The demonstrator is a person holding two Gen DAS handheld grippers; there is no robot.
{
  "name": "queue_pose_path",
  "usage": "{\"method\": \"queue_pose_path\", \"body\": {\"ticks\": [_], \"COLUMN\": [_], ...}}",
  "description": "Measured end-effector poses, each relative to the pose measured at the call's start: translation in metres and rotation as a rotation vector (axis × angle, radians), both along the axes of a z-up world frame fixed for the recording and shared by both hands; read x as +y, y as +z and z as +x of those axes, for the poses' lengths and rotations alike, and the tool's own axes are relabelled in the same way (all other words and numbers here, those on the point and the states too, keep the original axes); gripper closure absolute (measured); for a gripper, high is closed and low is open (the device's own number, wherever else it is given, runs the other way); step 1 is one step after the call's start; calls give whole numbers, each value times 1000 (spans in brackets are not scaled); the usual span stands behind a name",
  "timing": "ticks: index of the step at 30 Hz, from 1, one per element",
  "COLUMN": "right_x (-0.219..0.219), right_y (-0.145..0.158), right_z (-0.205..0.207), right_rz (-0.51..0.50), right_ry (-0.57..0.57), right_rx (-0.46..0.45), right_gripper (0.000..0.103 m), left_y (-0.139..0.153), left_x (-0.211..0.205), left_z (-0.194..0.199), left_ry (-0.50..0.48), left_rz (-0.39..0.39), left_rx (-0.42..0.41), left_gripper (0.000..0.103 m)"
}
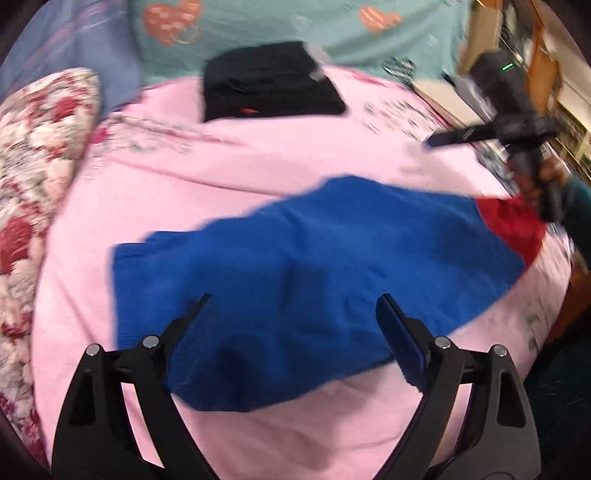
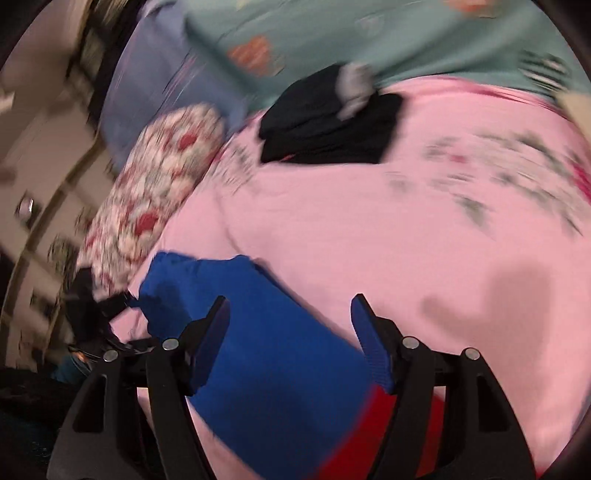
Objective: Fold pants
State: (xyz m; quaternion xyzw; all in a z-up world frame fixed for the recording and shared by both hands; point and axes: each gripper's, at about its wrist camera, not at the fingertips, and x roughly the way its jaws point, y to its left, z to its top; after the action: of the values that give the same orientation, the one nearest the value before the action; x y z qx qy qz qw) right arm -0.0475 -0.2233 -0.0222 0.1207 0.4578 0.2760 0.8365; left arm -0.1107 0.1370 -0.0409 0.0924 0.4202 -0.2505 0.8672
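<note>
Blue pants [image 1: 314, 273] with a red waistband [image 1: 513, 229] lie spread across the pink bedsheet [image 1: 258, 166]. My left gripper [image 1: 293, 299] is open and empty, with its jaws wide apart just above the near edge of the blue cloth. In the right wrist view the pants [image 2: 266, 350] run from the lower middle toward the left, with the red part [image 2: 369, 435] at the bottom. My right gripper [image 2: 290, 301] is open and empty above the pants. The right gripper also shows in the left wrist view [image 1: 480, 133], raised at the far right. Both views are blurred by motion.
A folded black garment [image 1: 269, 83] lies at the far side of the bed, near a teal pillow [image 1: 295, 26]. A floral pillow [image 1: 33, 155] sits at the left. Wooden shelves [image 1: 543, 55] stand at the right beyond the bed edge.
</note>
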Motion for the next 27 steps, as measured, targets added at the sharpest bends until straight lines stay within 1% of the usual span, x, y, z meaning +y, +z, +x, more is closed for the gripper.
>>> {"method": "queue_pose_path", "body": {"ticks": [1, 3, 4, 8, 9, 10, 11, 12, 14, 15, 17, 18, 19, 20, 21, 22, 23, 24, 26, 27], "right_x": [21, 54, 66, 97, 102, 106, 113, 120, 129, 128, 120, 114, 113, 116, 124, 128, 129, 129, 118, 111], "right_y": [-11, -34, -44, -75, -78, -77, -79, -80, -73, -67, -51, -49, -51, -56, -64, -71, -74, -72, -61, -54], "right_z": [21, 56, 68, 90, 91, 89, 90, 88, 77, 77, 83, 88, 92, 93, 92, 91, 90, 88, 87, 86], "right_rz": [-1, -15, -6, 15, 23, 35, 46, 21, -64, -75, -87, -87, -100, -135, -203, -248, -263, -284, -279, -267], "right_ry": [65, 144, 176, 271, 293, 327, 363, 376, 403, 393, 343, 325, 314, 310, 310, 307, 305, 294, 248, 230], "right_rx": [27, 82, 105, 179, 168, 165, 193, 205, 149, 131, 71, 70, 89, 92, 85, 88, 80, 66, 48, 38], "right_gripper": [35, 35, 35, 35, 36, 40, 70, 86, 89, 91, 91, 91, 91, 91, 88, 86, 79, 69, 59, 56], "left_y": [-1, -9, -13, -22, -26, -29, -33, -38, -47, -52, -56, -56, -55, -53, -51, -46, -41, -35, -17, -10], "left_x": [10, 24, 31, 41, 42, 44, 46, 47, 53, 56, 60, 60, 59, 58, 58, 61, 64, 67, 74, 76], "left_z": [5, 12, 14, 16, 17, 18, 20, 21, 26, 28, 31, 31, 31, 29, 27, 25, 21, 18, 12, 11], "left_ry": [45, 104, 130, 157, 164, 170, 178, 185, 207, 222, 243, 244, 243, 241, 242, 244, 244, 242, 243, 241], "left_rz": [19, 49, 55, 45, 50, 56, 64, 70, 82, 78, 47, 44, 51, 63, 69, 69, 57, 45, 4, -15], "left_rx": [-6, 9, 18, 37, 46, 52, 62, 71, 93, 109, 135, 133, 123, 112, 106, 97, 87, 80, 42, 22], "left_gripper": [13, 13, 13, 13, 13, 13, 13, 13, 13, 11, 11, 11, 11, 12, 13, 13, 13, 13, 13, 13]}}
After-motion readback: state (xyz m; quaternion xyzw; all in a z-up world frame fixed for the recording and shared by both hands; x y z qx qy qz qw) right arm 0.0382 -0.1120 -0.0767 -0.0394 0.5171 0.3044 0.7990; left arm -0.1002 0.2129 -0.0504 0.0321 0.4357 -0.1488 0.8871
